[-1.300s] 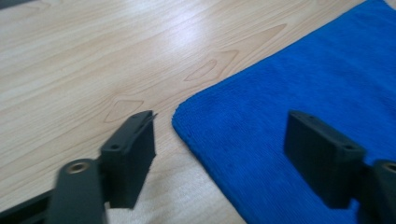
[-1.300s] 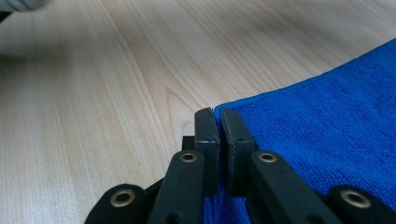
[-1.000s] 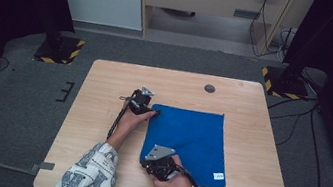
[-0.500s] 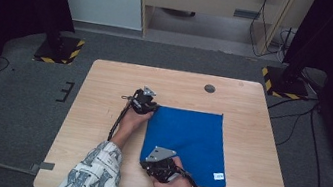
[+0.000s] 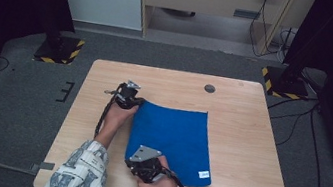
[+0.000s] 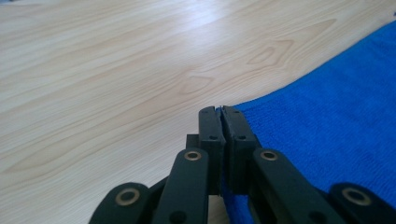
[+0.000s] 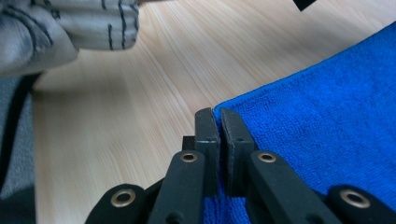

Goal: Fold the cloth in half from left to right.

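Two grippers: one in each hand, both pinching the same blue cloth (image 5: 172, 137).
Left gripper (image 6: 222, 112) jaws: pressed together on the cloth's edge at a corner, with a thin strip of blue showing between the tips.
Right gripper (image 7: 215, 113) jaws: also closed on the cloth's edge at a corner, with blue cloth between them low down.
Left gripper place: at the far left corner of the cloth, seen from above (image 5: 127, 92).
Right gripper place: at the near left corner of the cloth, seen from above (image 5: 143, 158).
Cloth look: bright blue, soft and fuzzy like a towel, one colour all over.
Cloth shape: four sides, lying mostly flat, longer from far to near than across.
Cloth tag: one small white tag (image 5: 203, 174) near its near right corner.
Cloth place: on the wooden table (image 5: 248, 137), a bit nearer the person's side, around the middle from left to right.
Cloths counted: one.
Hands counted: two, coming in from the near side.
Sleeve: one patterned sleeve (image 5: 78, 173) on the left arm, white with dark marks.
Table top: light wood with one small dark round spot (image 5: 210, 88) near the far edge.
Floor: grey carpet (image 5: 11, 99) around the table.
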Tool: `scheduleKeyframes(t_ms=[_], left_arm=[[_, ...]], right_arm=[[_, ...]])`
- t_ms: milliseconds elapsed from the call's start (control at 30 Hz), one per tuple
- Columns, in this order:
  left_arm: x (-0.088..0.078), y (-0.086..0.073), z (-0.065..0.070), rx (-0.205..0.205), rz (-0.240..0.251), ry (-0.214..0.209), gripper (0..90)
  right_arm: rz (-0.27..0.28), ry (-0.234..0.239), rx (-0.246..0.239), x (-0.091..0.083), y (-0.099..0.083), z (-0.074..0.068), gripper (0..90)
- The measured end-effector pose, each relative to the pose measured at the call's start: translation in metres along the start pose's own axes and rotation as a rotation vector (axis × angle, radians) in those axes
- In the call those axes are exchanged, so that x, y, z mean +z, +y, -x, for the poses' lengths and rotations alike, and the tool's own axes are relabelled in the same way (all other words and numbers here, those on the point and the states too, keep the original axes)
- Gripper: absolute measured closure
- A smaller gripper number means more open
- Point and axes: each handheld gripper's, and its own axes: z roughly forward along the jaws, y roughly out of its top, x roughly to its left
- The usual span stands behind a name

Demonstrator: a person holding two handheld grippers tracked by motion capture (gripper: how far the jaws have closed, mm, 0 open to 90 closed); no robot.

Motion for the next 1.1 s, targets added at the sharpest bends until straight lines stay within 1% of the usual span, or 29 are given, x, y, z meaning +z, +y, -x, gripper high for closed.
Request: scheduleKeyframes(t_ms=[67,167,233,300,333,367,400,433,467,500,667,767,833,900,933,967,1033,1100], left_arm=[[-0.011,-0.002,-0.009,-0.006,0.001,0.016,87.1],[-0.022,-0.004,-0.017,-0.041,0.009,0.013,87.0],[-0.025,-0.003,-0.017,-0.055,0.017,0.002,87.0],[-0.024,0.001,-0.012,-0.062,0.023,-0.012,87.0],[-0.022,0.004,-0.006,-0.062,0.023,-0.021,87.0],[-0.020,0.006,-0.002,-0.061,0.025,-0.026,86.9],[-0.015,0.011,0.005,-0.064,0.027,-0.037,86.8],[-0.013,0.013,0.010,-0.067,0.031,-0.046,86.6],[-0.007,0.017,0.019,-0.081,0.048,-0.060,86.5],[-0.003,0.020,0.024,-0.085,0.046,-0.071,86.4],[0.027,0.036,0.064,-0.051,0.031,-0.087,86.3],[0.046,0.045,0.086,-0.055,0.013,-0.117,86.2],[0.055,0.051,0.100,-0.041,0.007,-0.122,86.2],[0.063,0.054,0.111,-0.032,0.004,-0.120,86.1],[0.067,0.056,0.115,-0.031,-0.002,-0.120,86.2],[0.072,0.057,0.121,-0.026,-0.015,-0.118,86.2],[0.077,0.059,0.128,-0.033,-0.023,-0.124,86.2],[0.081,0.062,0.135,-0.021,-0.025,-0.120,86.1]], right_arm=[[0.022,0.010,-0.006,0.007,0.012,-0.009,87.0],[0.049,0.016,-0.008,0.013,0.024,-0.017,87.0],[0.062,0.014,-0.007,0.013,0.029,-0.019,87.0],[0.067,0.008,-0.002,0.006,0.029,-0.016,87.0],[0.068,0.005,0.002,0.003,0.027,-0.014,87.0],[0.070,-0.004,0.011,-0.003,0.023,-0.010,87.0],[0.073,-0.007,0.019,-0.008,0.020,-0.007,87.0],[0.073,-0.015,0.030,-0.017,0.013,-0.002,87.0],[0.073,-0.023,0.034,-0.022,0.008,0.001,87.0],[0.070,-0.030,0.048,-0.032,0.000,0.006,87.0],[0.058,-0.071,0.079,-0.068,-0.027,0.024,87.0],[0.049,-0.089,0.097,-0.085,-0.042,0.033,86.9],[0.050,-0.103,0.104,-0.096,-0.051,0.039,86.8],[0.047,-0.110,0.117,-0.104,-0.058,0.043,86.7],[0.045,-0.116,0.116,-0.107,-0.061,0.045,86.7],[0.039,-0.118,0.122,-0.110,-0.065,0.047,86.6],[0.030,-0.118,0.133,-0.114,-0.071,0.050,86.5],[0.027,-0.119,0.136,-0.116,-0.075,0.052,86.4]])
